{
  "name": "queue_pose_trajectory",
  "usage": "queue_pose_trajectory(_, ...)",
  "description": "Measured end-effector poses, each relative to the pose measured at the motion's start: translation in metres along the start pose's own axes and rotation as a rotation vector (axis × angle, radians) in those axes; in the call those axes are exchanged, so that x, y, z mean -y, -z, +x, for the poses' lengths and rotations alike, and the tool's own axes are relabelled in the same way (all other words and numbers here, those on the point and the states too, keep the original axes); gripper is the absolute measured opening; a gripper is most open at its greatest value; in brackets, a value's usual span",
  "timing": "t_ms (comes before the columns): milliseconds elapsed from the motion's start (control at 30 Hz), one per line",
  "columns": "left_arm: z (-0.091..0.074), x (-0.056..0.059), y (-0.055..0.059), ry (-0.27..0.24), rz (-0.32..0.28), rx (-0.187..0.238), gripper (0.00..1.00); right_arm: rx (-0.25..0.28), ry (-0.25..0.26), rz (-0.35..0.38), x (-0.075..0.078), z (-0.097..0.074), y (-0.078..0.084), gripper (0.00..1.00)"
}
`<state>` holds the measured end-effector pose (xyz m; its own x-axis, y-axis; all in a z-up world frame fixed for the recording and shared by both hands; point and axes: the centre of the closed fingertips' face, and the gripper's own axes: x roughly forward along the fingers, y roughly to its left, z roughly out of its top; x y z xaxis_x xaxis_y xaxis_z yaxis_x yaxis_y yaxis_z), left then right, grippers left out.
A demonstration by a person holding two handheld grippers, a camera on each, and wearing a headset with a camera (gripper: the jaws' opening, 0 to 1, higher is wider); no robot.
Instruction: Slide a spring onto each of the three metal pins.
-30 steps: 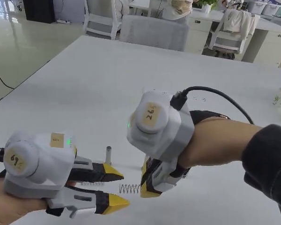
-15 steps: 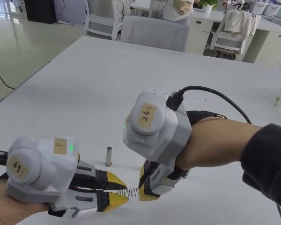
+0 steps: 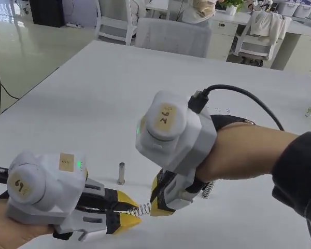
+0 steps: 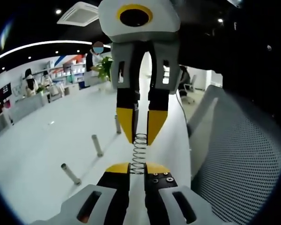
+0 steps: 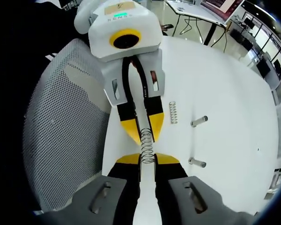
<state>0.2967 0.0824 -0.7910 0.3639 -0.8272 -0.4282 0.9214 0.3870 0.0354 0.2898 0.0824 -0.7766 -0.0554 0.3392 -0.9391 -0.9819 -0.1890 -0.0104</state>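
Where left tongs face right tongs, both pinch helical spring.

I see my left gripper and right gripper tip to tip, both pinching one spring that bridges the short gap. A pin stands just behind them. Beyond it, the table lies open.

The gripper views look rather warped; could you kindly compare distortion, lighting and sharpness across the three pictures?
Left gripper view: strong fisheye bulge, bright ceiling lights, spring sharp. Right gripper view: same bulge curving the mesh chair, even light. Head view: undistorted, soft even light, glossy floor reflecting, faint shadows on the table.
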Motion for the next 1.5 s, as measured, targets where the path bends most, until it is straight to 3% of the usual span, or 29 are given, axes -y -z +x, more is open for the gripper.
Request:
queue_pose_trajectory(500, 0.0, 0.001, -0.001, 0.005, -0.002, 0.001, 0.03, 0.103, 0.015, -0.013, -0.001, -0.01, -0.028, 0.08)
queue_pose_trajectory(800, -0.001, 0.0, -0.003, -0.001, 0.0, 0.009, 0.03, 0.129, 0.013, -0.03, -0.001, -0.008, -0.031, 0.11)
queue_pose_trajectory(1500, -0.003, 0.0, -0.01, -0.007, 0.004, 0.038, 0.03, 0.112, -0.012, -0.013, -0.001, 0.006, -0.026, 0.09)
